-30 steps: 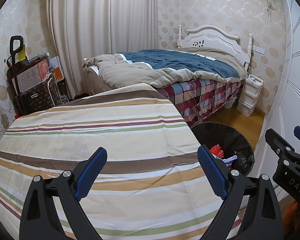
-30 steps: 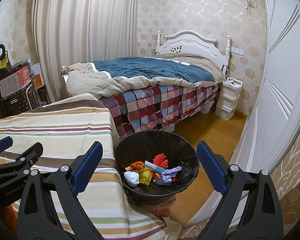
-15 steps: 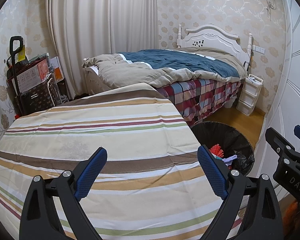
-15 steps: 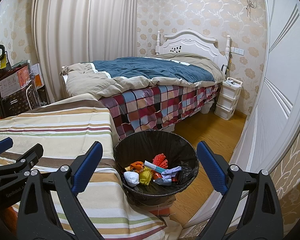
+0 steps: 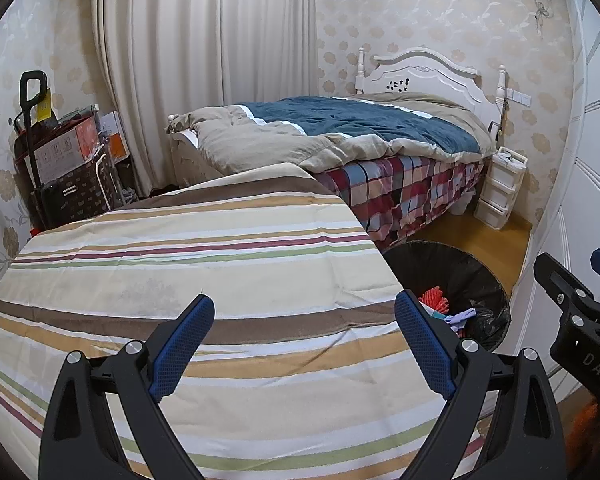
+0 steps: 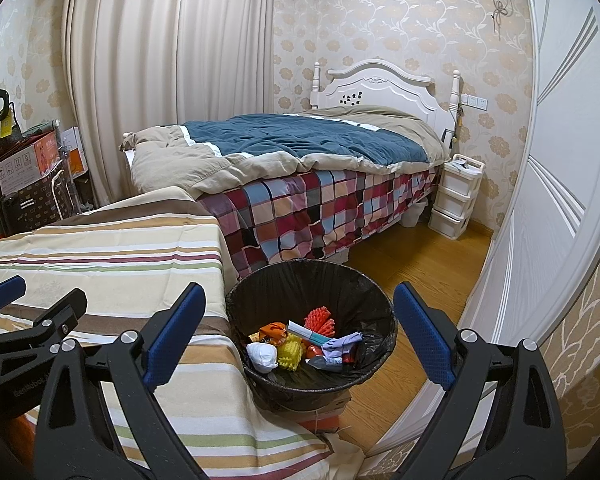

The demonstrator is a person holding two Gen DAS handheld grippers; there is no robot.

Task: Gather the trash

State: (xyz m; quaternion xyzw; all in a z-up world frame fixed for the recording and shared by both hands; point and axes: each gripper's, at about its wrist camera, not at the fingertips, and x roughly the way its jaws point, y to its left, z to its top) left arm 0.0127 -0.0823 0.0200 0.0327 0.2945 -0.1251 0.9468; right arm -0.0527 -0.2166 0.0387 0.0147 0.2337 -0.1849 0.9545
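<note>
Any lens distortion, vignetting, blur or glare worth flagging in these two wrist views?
Left wrist view: strong fisheye bend, the curtain bows, dark corner vignette; striped cloth sharp, no glare. Right wrist view: same barrel bend curving the door; even indoor light, trash bin contents crisp, no motion blur; the open right tool frames the bin.

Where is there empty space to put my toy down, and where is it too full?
The striped cloth-covered table is bare from the open left tool back to its far edge by the bed with the blue and beige quilt. The wooden floor between that bed and the white door is free too. The black-lined round trash bin is crowded with wrappers and crumpled paper.
</note>
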